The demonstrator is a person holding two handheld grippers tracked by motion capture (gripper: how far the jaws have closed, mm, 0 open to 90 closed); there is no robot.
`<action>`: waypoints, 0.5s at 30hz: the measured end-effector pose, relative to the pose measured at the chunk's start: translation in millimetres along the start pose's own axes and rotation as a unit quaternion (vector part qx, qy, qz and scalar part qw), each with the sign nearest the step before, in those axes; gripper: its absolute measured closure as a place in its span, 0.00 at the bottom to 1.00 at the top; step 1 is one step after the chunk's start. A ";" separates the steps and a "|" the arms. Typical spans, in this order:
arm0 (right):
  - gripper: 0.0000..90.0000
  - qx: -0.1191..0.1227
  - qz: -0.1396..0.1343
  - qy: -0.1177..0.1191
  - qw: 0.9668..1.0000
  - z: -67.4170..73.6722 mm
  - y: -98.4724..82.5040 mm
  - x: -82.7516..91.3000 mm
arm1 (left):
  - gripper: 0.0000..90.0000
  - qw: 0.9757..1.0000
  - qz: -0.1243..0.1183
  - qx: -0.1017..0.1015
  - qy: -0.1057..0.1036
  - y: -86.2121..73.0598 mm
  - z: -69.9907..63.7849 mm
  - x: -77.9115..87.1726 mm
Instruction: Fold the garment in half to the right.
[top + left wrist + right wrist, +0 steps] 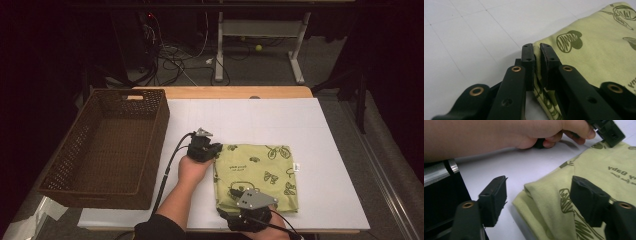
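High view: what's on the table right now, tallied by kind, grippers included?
Green folded cloth: 1
Brown wicker basket: 1
Grippers: 2, left gripper shut on the cloth's corner, right gripper open at its near corner
Total: 4

My left black plastic two-jaw gripper (216, 149) carries a small grey three-cornered plate on top, and a black cable trails from it back along my forearm. Its jaws are flat black bars with brass-ringed rivet holes and small dark screws, ending in squared pads (527, 53). My right black two-jaw gripper (224, 212) bears a larger grey triangular plate dotted with holes, with its own thin black cable. I wear a dark sleeve (159, 227), pushed up near the elbow.
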State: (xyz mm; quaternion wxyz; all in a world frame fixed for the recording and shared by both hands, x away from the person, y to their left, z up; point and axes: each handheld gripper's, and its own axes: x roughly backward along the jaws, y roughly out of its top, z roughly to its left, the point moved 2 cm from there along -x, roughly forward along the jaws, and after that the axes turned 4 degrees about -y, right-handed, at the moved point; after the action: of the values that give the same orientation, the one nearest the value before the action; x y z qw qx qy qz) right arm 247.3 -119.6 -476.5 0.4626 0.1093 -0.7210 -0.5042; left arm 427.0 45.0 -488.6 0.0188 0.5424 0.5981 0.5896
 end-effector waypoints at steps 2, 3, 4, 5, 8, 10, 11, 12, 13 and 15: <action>0.44 0.004 0.008 0.006 1.000 1.3 -0.2 -3.9 | 0.88 1.000 0.001 -0.003 0.002 -0.1 -0.7 0.0; 0.44 0.010 0.011 0.010 1.000 2.4 -0.4 -5.6 | 0.88 1.000 0.001 -0.004 0.002 -0.2 -0.9 0.0; 0.45 0.013 0.019 0.010 1.000 4.0 -0.9 -6.9 | 0.88 1.000 0.000 -0.005 0.002 -0.3 -1.0 0.0; 0.45 0.015 0.024 0.013 1.000 5.9 -1.5 -8.8 | 0.88 1.000 -0.001 -0.006 0.003 -0.4 -1.2 0.0; 0.44 0.028 0.040 0.009 0.999 9.4 -3.8 -12.4 | 0.88 1.000 0.000 -0.006 0.005 -0.2 -1.5 -0.3; 0.43 0.036 0.053 0.003 0.998 10.2 -6.3 -14.2 | 0.88 1.000 0.001 -0.005 0.005 -0.2 -1.4 -0.4; 0.44 0.042 0.058 0.000 0.997 10.3 -7.9 -14.5 | 0.88 1.000 0.002 -0.005 0.006 -0.4 -1.5 -0.3; 0.44 0.045 0.059 -0.003 0.997 9.9 -8.8 -15.3 | 0.87 1.000 0.003 -0.006 0.010 -0.4 -2.0 -0.5; 0.44 0.041 0.059 -0.002 0.997 9.3 -8.9 -15.6 | 0.87 1.000 0.006 -0.006 0.012 -0.3 -2.3 -1.1; 0.47 0.041 0.055 -0.009 0.998 9.7 -8.5 -17.4 | 0.87 1.000 0.009 -0.002 0.015 0.1 -1.5 -2.0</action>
State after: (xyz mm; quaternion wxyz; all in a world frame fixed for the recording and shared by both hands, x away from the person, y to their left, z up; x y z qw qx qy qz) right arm 246.7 -106.7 -493.9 0.4783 0.0840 -0.7499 -0.4492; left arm 426.8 42.6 -489.3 0.0060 0.5389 0.5922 0.5990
